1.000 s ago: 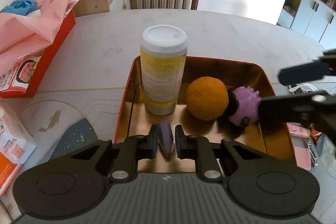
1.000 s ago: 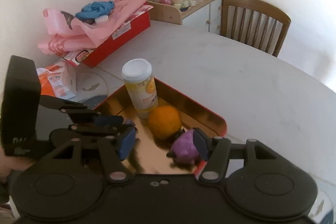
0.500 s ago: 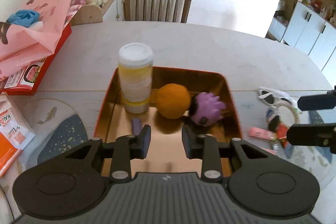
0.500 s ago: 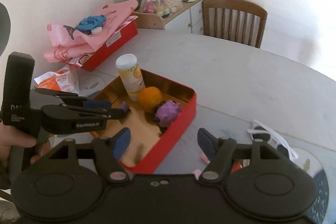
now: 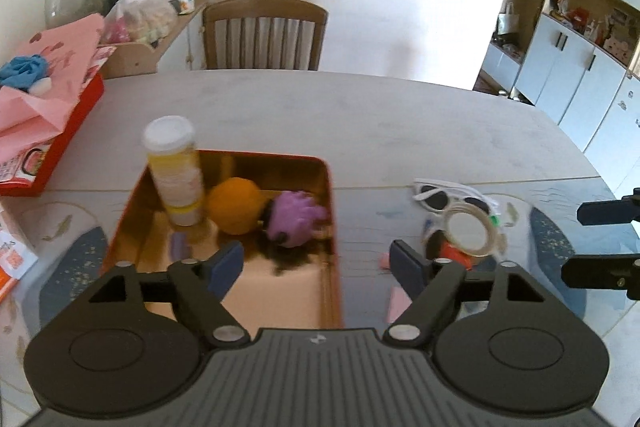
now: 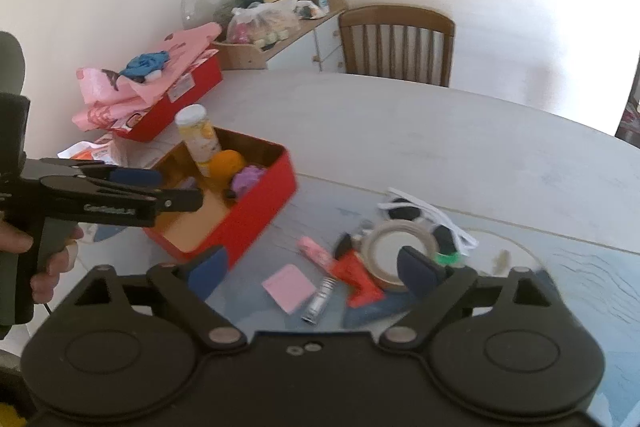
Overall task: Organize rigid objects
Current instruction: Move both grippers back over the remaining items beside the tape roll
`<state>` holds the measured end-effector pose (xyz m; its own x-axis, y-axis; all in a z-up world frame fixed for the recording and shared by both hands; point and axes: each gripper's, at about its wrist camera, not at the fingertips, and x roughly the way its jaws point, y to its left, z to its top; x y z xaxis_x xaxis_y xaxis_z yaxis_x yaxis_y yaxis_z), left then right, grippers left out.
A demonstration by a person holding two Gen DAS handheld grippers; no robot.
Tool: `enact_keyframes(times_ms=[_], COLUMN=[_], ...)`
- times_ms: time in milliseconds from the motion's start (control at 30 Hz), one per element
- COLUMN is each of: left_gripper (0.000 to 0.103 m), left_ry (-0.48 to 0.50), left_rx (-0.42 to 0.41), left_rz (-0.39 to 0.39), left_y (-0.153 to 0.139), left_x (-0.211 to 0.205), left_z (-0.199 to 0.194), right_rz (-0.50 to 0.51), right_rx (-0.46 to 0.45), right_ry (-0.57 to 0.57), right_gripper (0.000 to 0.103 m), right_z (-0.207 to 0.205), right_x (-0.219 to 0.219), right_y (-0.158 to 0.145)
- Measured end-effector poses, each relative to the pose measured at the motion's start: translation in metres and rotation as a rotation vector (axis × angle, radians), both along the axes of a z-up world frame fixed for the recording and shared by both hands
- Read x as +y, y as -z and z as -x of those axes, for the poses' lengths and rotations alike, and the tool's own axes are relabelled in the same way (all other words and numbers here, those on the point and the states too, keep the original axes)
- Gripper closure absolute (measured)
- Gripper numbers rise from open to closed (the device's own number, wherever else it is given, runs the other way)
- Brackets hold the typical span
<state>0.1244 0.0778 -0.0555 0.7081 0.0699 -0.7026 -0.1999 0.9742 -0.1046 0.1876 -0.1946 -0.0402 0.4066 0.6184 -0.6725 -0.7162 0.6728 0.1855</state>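
Observation:
A red tin tray (image 5: 334, 227) (image 6: 260, 211) with a gold inside holds a white-capped yellow bottle (image 5: 172, 171) (image 6: 198, 137), an orange (image 5: 236, 205) (image 6: 228, 163), a purple spiky toy (image 5: 294, 219) (image 6: 248, 177) and a small purple piece (image 5: 180, 245). My left gripper (image 5: 316, 261) (image 6: 168, 189) hovers over the tray's near right corner, jaws opening, nothing between them. My right gripper (image 6: 314, 267) (image 5: 588, 243) hangs over a loose pile to the right of the tray, jaws opening and empty. In the pile are a tape roll (image 6: 394, 251) (image 5: 468, 231), white sunglasses (image 6: 408, 211) (image 5: 440, 193), a pink sticky note (image 6: 289, 287) and a silver tube (image 6: 320, 299).
A red box under pink bags (image 6: 180, 95) (image 5: 52, 99) sits at the table's far left. A wooden chair (image 6: 396, 43) (image 5: 262, 35) stands behind the table, beside a cluttered sideboard (image 6: 280, 27). An orange packet (image 5: 12, 259) lies at the near left edge. A hand (image 6: 52, 267) holds the left gripper's handle.
Both grippers pulled back from the tray and shifted right. The left one let go of the small purple piece, the right one of the purple toy. Both jaws widened.

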Motion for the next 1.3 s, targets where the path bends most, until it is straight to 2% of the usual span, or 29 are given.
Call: enact_keyframes(times_ms=[133, 400, 700, 900, 1300], left_gripper=[0.02, 0.019, 0.019, 0.019, 0.02], left_ry=[0.023, 0.036, 0.032, -0.018, -0.031], left_rx=[-0.004, 0.017, 0.052, 0.066, 0.115], left_rz=[0.005, 0.0, -0.095, -0.116, -0.162], left_y=[0.002, 0.019, 0.049, 0.067, 0.092], left_x=[-0.024, -0.065, -0.102, -0.106, -0.106], left_z=[-0.005, -0.016, -0.019, -0.017, -0.022], right_rz=[0.0, 0.025, 0.05, 0.067, 0.107], right_rx=[-0.005, 0.015, 0.027, 0.035, 0.018], right_ry=[0.017, 0.053, 0.032, 0.0, -0.078], right_gripper=[0.0, 0.0, 0.0, 0.0, 0.006], right_z=[-0.007, -0.03, -0.054, -0.067, -0.091], right_x=[-0.026, -0.063, -0.085, -0.088, -0.069], right_y=[0.005, 0.021, 0.035, 0.042, 0.053])
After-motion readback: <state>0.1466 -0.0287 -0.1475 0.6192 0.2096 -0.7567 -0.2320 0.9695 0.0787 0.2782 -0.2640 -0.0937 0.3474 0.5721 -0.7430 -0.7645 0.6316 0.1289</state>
